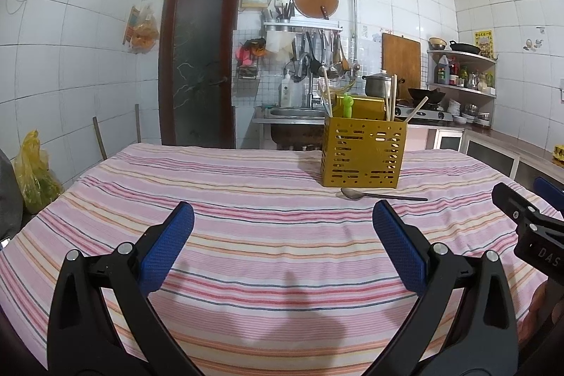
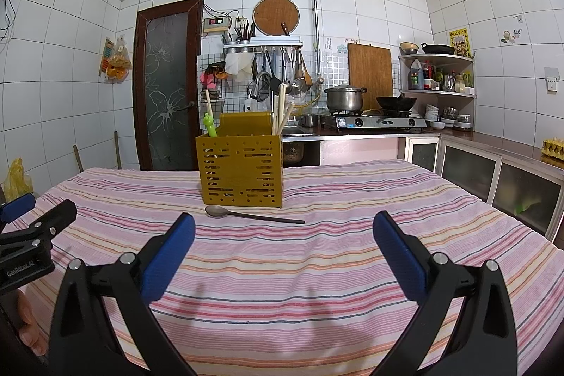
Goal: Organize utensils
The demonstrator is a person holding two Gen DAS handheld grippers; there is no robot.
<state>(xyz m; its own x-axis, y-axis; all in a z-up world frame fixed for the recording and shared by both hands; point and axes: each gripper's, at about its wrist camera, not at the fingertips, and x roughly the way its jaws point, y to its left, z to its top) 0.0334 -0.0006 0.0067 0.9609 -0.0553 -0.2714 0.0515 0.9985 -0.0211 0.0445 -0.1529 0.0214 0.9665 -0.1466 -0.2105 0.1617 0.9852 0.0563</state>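
A metal spoon [image 1: 382, 195] lies on the striped tablecloth just in front of a yellow perforated utensil holder [image 1: 363, 155]. The holder has chopsticks and a green utensil standing in it. In the right wrist view the spoon [image 2: 252, 215] lies in front of the holder [image 2: 241, 170]. My left gripper [image 1: 282, 224] is open and empty, low over the cloth, short of the spoon. My right gripper [image 2: 283, 231] is open and empty, just short of the spoon. Each gripper shows at the edge of the other's view.
The table [image 2: 317, 270] carries a pink striped cloth. Behind it are a sink counter, a gas stove with a pot [image 2: 343, 97] and a wok, corner shelves and a dark door [image 2: 165, 87]. A yellow bag [image 1: 33, 175] sits at the left.
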